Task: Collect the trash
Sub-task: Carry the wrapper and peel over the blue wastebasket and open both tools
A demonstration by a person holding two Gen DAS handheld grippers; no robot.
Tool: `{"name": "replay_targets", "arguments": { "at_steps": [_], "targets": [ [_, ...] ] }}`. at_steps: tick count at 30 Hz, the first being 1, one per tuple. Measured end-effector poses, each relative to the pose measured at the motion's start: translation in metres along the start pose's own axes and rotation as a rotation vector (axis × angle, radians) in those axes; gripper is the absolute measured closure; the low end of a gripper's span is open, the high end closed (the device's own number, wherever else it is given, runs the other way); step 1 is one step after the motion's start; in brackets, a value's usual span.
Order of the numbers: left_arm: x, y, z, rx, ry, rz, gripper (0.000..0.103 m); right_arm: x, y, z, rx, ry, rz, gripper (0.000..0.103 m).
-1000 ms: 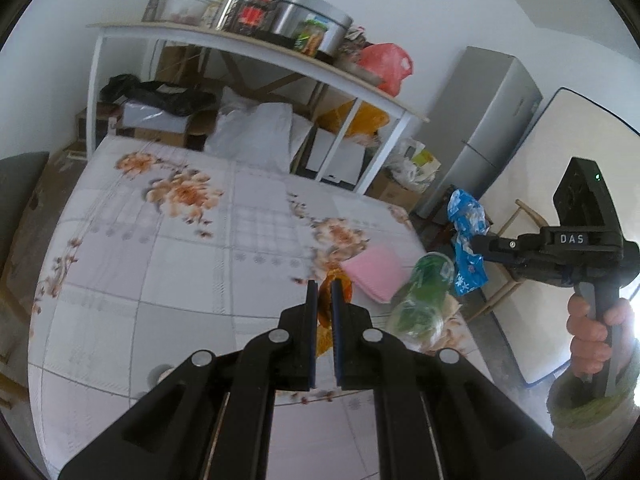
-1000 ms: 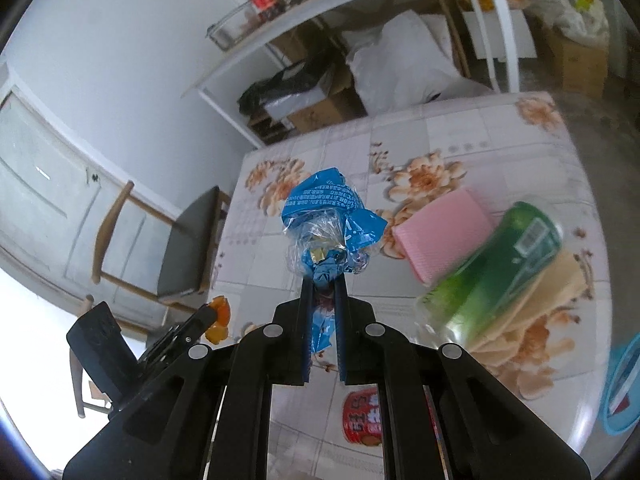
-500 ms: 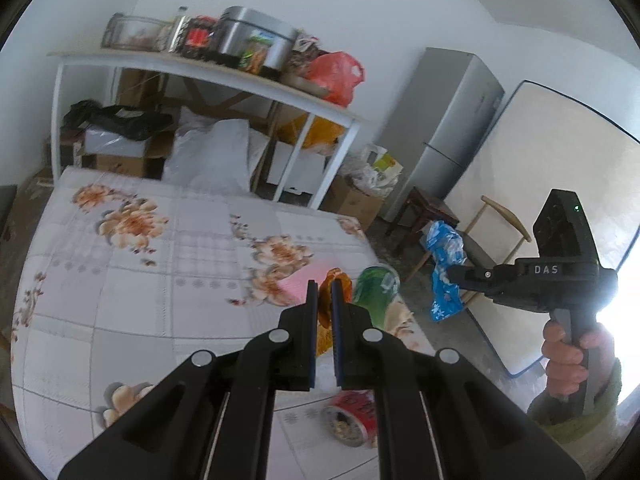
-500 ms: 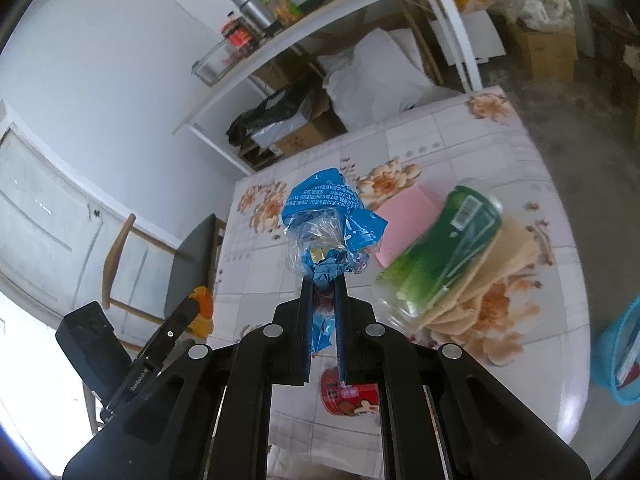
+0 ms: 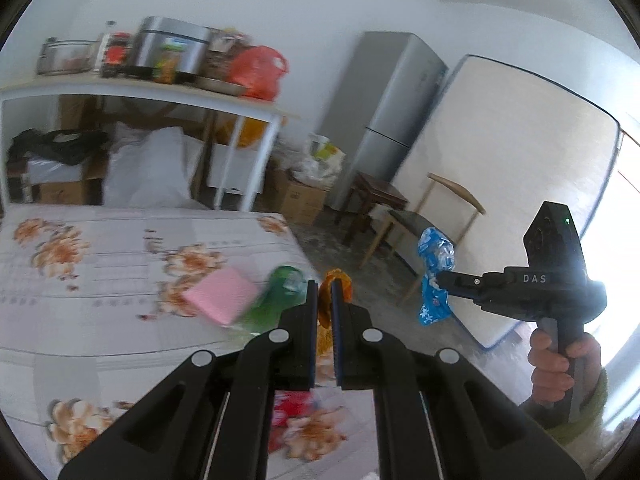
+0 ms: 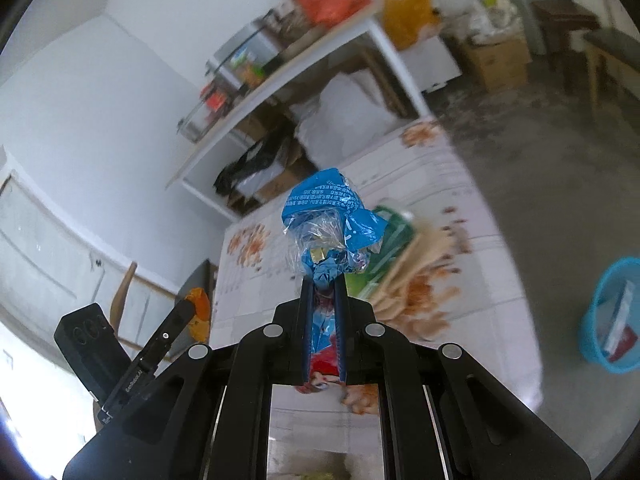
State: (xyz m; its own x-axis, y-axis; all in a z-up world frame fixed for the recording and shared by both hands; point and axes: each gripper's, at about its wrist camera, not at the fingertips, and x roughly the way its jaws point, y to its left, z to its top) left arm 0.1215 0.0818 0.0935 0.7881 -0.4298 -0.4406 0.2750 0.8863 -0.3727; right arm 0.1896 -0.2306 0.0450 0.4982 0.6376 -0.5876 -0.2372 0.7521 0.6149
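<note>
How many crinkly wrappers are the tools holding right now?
2. The blue wrapper is pinched in the right tool. The orange wrapper is pinched in the left tool. More wrappers may lie hidden behind the tools.

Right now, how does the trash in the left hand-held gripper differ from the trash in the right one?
The orange wrapper is small, barely clearing the left hand-held gripper; the blue wrapper is bigger, crumpled, printed and partly clear, bulging above the right hand-held gripper. Both are pinched, off the table.
</note>
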Motion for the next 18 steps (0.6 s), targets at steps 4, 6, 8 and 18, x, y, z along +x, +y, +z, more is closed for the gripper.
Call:
{"name": "replay_targets", "arguments": {
  "at_steps": [4,6,8,18],
  "targets": [
    [0.022,-0.035,0.003,0.035,0.052,-0.089,0.097,-0.052,-0.04,-0.011,0.088,-0.1,-0.05,0.095],
    [0.036,-0.055,0.004,0.065,0.08,-0.133,0.097,-0.082,-0.069,-0.023,0.153,-0.155,-0.097,0.095],
    [0.051,-0.08,0.002,0.104,0.113,-0.177,0.097,-0.105,-0.094,-0.034,0.212,-0.195,-0.138,0.095],
    [0.172,-0.203,-0.035,0.267,0.394,-0.352,0.097,-0.164,-0.224,-0.11,0.563,-0.283,-0.231,0.094]
  ]
}}
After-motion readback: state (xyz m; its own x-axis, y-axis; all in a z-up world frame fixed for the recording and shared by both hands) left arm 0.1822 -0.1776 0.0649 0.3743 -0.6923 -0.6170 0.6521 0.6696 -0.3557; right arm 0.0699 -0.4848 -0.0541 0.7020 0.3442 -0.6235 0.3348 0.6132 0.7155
